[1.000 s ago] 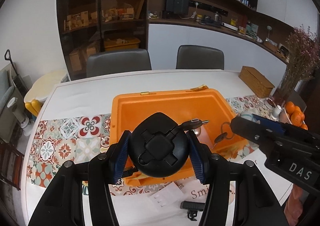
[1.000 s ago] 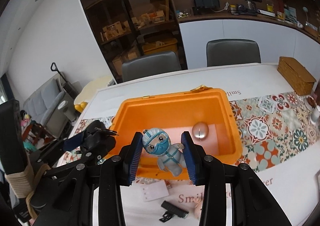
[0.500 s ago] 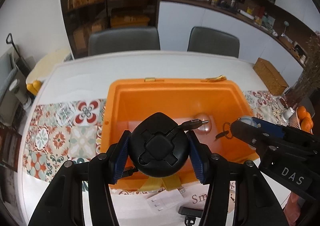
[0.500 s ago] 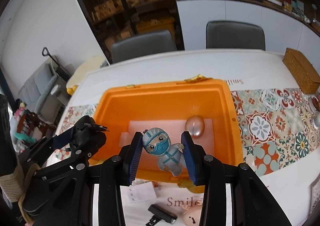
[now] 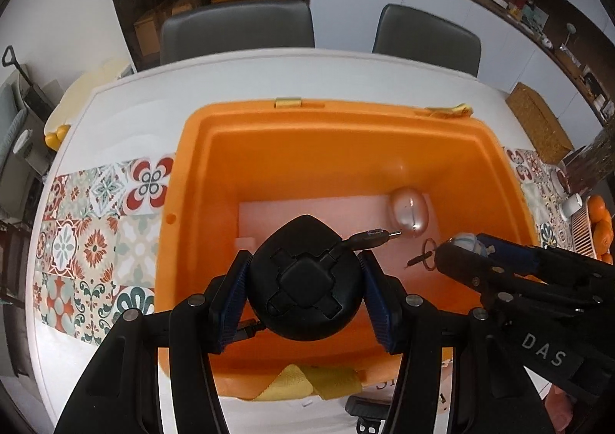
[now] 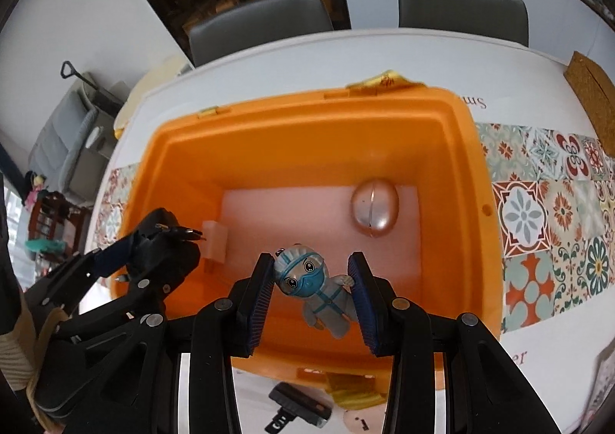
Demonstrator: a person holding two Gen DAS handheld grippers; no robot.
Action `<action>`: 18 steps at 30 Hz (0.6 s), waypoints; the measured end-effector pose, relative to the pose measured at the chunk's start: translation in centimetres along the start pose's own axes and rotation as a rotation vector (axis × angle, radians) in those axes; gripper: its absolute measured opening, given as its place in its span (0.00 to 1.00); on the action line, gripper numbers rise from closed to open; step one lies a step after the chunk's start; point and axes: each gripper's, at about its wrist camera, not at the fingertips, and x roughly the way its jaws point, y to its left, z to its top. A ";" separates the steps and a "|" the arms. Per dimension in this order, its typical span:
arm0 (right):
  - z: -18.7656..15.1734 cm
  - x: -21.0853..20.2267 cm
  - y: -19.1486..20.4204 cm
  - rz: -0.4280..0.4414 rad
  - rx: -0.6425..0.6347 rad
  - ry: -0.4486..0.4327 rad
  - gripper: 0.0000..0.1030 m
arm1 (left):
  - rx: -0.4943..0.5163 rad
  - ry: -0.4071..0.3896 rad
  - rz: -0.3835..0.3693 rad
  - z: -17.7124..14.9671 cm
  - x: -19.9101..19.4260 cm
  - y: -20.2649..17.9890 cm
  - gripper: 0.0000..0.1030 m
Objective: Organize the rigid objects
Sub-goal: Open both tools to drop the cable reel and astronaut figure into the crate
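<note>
My left gripper [image 5: 303,292] is shut on a round black cable reel [image 5: 305,286] with a plug sticking out, held over the near left part of the orange bin [image 5: 200,149]. It also shows in the right wrist view [image 6: 161,253]. My right gripper [image 6: 313,288] is shut on a small blue-and-grey masked figurine [image 6: 315,288] with a key ring, held over the bin's near side; in the left wrist view it [image 5: 496,276] comes in from the right. A silver egg-shaped object [image 6: 374,208] lies on the pale foam at the bin's bottom.
The bin [image 6: 476,149] stands on a white table with a patterned tile runner [image 5: 92,226]. A small black device [image 6: 300,407] and yellow strap [image 5: 315,382] lie before the bin. A wicker box [image 5: 538,123] and oranges [image 5: 599,222] sit right. Two chairs [image 5: 238,27] stand behind.
Both grippers have moved forward and down over the bin with their objects still held. The bin now fills more of both views.
</note>
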 end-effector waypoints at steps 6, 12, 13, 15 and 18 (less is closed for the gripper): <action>0.0 0.8 -0.5 -0.006 0.007 0.017 0.39 | 0.003 0.010 0.011 0.2 0.7 0.0 0.59; 0.3 1.0 -0.9 -0.001 0.019 0.026 0.39 | -0.006 -0.019 0.100 0.4 -0.3 0.7 0.79; 0.3 1.0 -0.9 0.000 0.019 0.025 0.39 | -0.016 -0.023 0.107 0.4 -0.5 0.9 0.83; 0.3 1.0 -1.0 0.000 0.021 0.027 0.39 | -0.037 -0.025 0.105 0.3 -0.9 1.5 0.84; 0.5 0.9 -1.0 0.008 0.028 0.027 0.44 | -0.059 -0.028 0.105 0.0 -1.4 2.2 0.84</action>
